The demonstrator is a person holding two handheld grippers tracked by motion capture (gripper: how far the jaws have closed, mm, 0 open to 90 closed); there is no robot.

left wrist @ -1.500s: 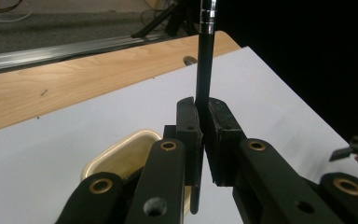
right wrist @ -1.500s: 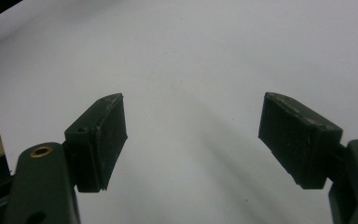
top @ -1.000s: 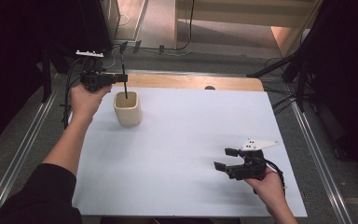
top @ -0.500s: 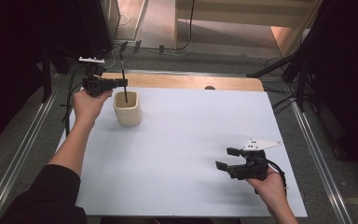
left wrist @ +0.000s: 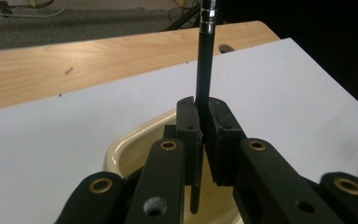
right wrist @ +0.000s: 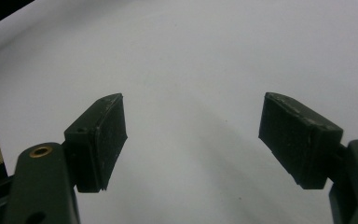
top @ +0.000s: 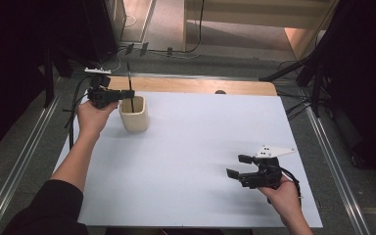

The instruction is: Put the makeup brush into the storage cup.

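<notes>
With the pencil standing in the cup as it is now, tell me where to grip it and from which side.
Grip the black pencil on its bare upper shaft, above the rim of the cream cup, coming in level from the side. It stands nearly upright with its lower end inside the cup, so only the upper part is free. The left gripper already clamps it that way; the right gripper rests open.

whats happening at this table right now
A person works at a white table top with a claw in each hand. The left claw is shut on a thin black pen, held upright with its lower end inside the cream ceramic cup. The right claw rests open over bare table, holding nothing.
</notes>
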